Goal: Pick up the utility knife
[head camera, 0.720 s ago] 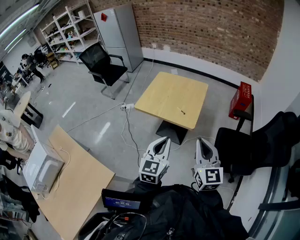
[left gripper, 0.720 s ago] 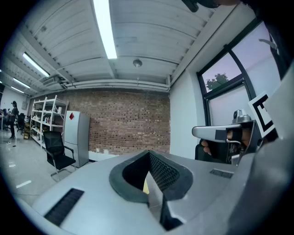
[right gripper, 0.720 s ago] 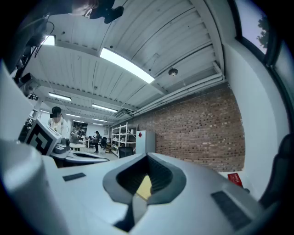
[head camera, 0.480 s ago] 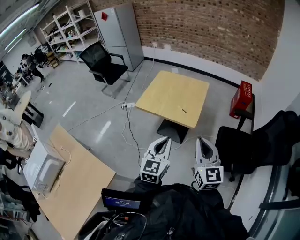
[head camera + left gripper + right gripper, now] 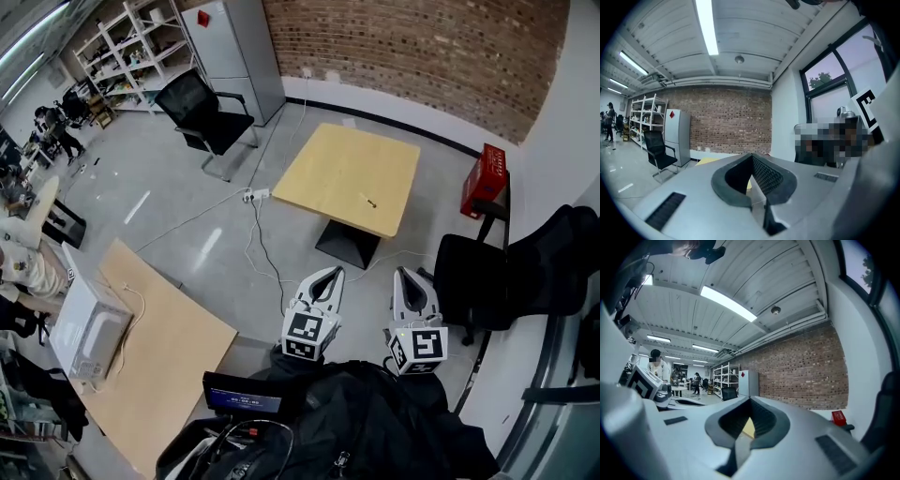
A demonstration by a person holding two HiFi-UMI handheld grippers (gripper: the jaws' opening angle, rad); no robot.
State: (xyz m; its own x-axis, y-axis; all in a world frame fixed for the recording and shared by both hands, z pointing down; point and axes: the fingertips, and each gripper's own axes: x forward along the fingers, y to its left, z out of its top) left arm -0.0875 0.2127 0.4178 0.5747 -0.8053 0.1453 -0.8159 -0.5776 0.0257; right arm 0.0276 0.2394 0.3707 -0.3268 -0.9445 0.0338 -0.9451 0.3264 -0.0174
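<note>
Both grippers are clenched on nothing: the left gripper (image 5: 329,274) and the right gripper (image 5: 410,274) sit side by side low in the head view, close to the person's body, and each one's own view shows its two jaws meeting at the tips with only air in the hollow behind them. Through that hollow, in the left gripper view (image 5: 752,157) and the right gripper view (image 5: 750,399), a sliver of pale yellow shows, which looks to be the table ahead. The utility knife (image 5: 371,202) appears to be the small dark thing lying on the square wooden table (image 5: 328,173), towards its near right edge; it is too small here to tell its orientation or whether the blade is out. Table and grippers are well apart, with open grey floor (image 5: 234,272) and the table's dark pedestal between them, and a black chair (image 5: 483,281) stands just to the right of the path. I judge this to be the approach step, with no reach begun. The next move calls for walking up to the table's near side, choosing a gripper, most likely the right since the knife lies on that side, spreading its jaws, and lowering them across the knife's narrow body rather than along it.
</note>
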